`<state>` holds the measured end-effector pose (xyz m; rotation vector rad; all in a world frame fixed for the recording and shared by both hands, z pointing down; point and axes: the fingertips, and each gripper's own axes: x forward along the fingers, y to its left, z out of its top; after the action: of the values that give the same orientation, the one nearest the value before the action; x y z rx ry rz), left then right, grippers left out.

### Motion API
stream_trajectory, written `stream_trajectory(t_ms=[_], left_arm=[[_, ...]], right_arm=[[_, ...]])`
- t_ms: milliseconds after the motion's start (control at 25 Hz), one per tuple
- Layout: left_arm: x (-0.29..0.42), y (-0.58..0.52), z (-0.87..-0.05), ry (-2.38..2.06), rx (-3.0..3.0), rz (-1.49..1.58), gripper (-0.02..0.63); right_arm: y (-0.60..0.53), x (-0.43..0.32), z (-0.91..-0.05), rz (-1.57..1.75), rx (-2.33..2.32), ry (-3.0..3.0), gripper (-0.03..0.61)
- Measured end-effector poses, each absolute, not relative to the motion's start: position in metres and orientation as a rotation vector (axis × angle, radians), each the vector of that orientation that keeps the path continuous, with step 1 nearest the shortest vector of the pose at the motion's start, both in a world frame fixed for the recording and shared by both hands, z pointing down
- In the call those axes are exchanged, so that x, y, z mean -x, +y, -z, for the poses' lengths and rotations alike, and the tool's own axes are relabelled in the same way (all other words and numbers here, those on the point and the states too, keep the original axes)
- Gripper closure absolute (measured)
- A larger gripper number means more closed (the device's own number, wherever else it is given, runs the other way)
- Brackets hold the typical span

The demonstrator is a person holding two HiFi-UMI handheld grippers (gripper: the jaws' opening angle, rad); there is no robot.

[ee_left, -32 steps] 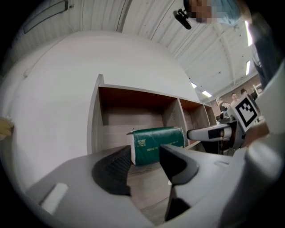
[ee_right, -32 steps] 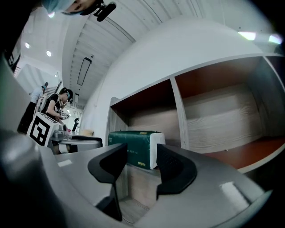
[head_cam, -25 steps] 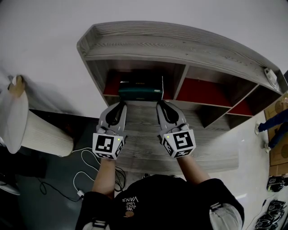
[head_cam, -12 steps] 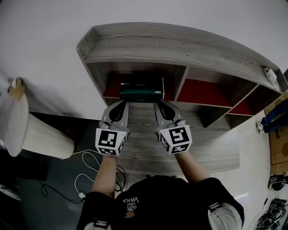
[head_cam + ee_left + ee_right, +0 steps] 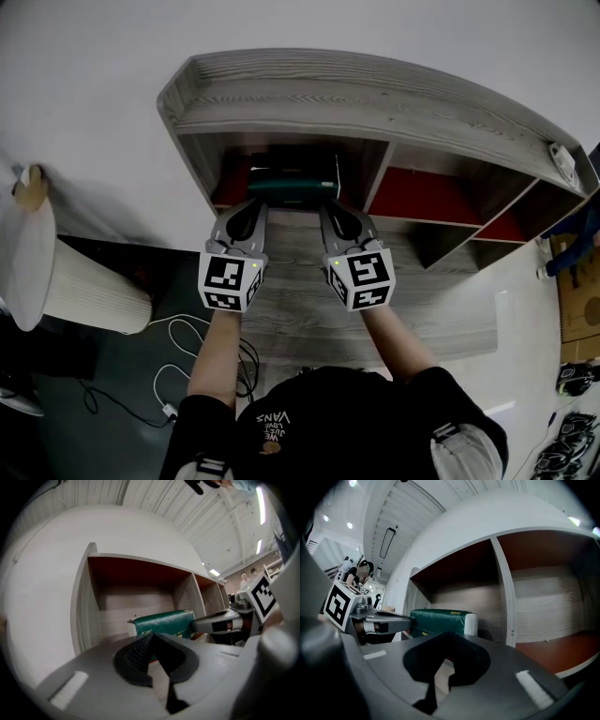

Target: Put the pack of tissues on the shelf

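Observation:
A dark green pack of tissues [image 5: 292, 183] lies in the leftmost compartment of the grey wooden shelf [image 5: 375, 103], near its front edge. My left gripper [image 5: 248, 208] is shut, its tip at the pack's left end. My right gripper [image 5: 336, 212] is also shut, its tip at the pack's right end. Neither holds anything. In the left gripper view the pack [image 5: 164, 623] sits just past my closed jaws, with the right gripper [image 5: 218, 622] touching its end. In the right gripper view the pack [image 5: 438, 620] shows a white end, and the left gripper [image 5: 389, 618] meets its far side.
The neighbouring compartments have red floors [image 5: 422, 197] and a wooden divider [image 5: 375, 178]. A lower shelf board [image 5: 300, 300] lies under my arms. A white ribbed cylinder [image 5: 66, 277] stands at the left, with cables [image 5: 178, 366] on the dark floor. A small white object [image 5: 565, 161] sits on the shelf top.
Both grippers have moved forward towards the shelf and drawn closer to the pack's ends. The pack now sits a little deeper in the compartment.

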<state>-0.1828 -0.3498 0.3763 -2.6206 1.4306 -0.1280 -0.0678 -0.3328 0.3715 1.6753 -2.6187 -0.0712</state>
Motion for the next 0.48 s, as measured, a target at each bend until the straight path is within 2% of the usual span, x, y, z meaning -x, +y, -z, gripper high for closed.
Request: stream_trajectory(t_ms=[480], left_arm=[[0.182, -0.37, -0.378, 1.439, 2.626, 0.184, 0.561]], right_arm=[[-0.351, 0.067, -0.372, 0.044, -1.699, -2.571, 0.574]])
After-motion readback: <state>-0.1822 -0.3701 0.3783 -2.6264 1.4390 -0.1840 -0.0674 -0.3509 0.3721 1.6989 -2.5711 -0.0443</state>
